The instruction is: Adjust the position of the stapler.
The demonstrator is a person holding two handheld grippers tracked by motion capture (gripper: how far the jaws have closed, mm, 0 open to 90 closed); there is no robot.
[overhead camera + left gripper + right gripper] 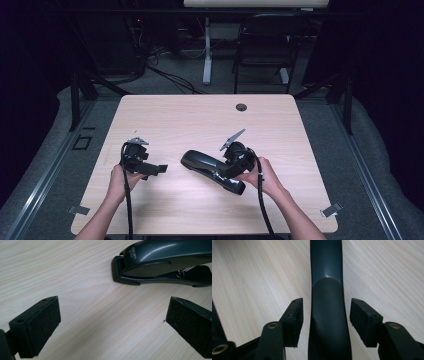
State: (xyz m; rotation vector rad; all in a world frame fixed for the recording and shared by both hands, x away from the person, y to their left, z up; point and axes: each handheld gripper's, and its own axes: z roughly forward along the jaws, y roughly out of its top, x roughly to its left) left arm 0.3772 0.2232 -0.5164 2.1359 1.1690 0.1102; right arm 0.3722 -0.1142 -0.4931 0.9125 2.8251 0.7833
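Observation:
A dark, glossy stapler (210, 169) lies flat on the light wooden table (200, 120), right of centre, with its front end pointing left. My right gripper (223, 175) straddles the rear half of the stapler (328, 315). Its pads (362, 320) stand on either side with a narrow gap on each, so the right gripper (326, 320) is open. My left gripper (157, 170) hovers low over bare wood to the left of the stapler. In the left gripper view that gripper (112, 325) is wide open and holds nothing, and the stapler's nose (162, 262) lies ahead at the upper right.
A round cable hole (241, 107) sits near the table's far edge. A black chair (265, 45) and a white desk leg (207, 50) stand beyond the table. Small clips (79, 210) (331, 210) mark the front corners. Bare wood stretches across the far half.

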